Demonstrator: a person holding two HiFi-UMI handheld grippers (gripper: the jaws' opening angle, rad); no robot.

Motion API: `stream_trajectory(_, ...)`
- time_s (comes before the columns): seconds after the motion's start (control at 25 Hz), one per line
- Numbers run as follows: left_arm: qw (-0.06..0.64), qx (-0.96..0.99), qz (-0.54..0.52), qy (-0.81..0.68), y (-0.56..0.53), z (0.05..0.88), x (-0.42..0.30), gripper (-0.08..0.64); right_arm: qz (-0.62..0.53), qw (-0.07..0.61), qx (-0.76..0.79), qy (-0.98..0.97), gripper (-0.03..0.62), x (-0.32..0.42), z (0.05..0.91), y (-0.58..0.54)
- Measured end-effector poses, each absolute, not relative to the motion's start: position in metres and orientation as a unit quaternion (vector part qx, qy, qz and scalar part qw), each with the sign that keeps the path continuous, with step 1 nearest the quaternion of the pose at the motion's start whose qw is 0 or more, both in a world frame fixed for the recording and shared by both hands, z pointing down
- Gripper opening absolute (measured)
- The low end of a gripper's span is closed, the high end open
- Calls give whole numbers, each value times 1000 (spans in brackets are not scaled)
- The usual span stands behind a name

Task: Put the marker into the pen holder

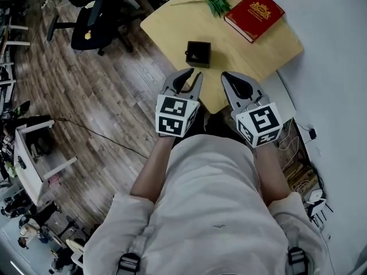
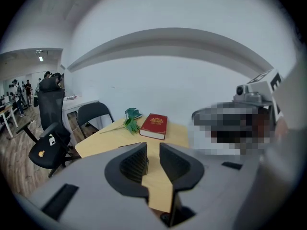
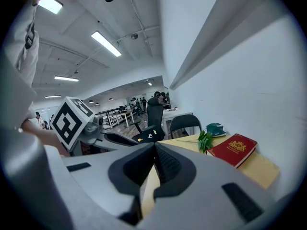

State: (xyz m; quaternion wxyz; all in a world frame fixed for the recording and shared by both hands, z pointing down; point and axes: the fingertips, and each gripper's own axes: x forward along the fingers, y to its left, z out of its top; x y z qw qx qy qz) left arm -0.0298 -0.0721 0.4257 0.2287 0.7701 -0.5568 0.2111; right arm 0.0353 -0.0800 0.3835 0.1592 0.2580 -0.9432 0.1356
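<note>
Pick-up seems not begun: just short of the black square pen holder [image 1: 198, 53] on the wooden desk [image 1: 275, 44], the left gripper [image 1: 194, 74] gapes slightly, empty, the right gripper [image 1: 226, 76] is closed on nothing; no marker shows clearly, so finding it comes next.

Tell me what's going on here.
A person holds a tool in each hand at the near edge of the wooden table, both empty. The left tool has its jaws slightly apart; the right tool has them together. The black pen holder stands just ahead, untouched; a red book lies farther back.
</note>
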Motion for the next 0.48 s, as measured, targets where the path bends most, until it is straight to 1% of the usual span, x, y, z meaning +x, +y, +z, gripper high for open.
stream_trajectory(0.48,183,771,173,-585,-23,371,-17,64,103,147,240,-954,-1,46,363,-40)
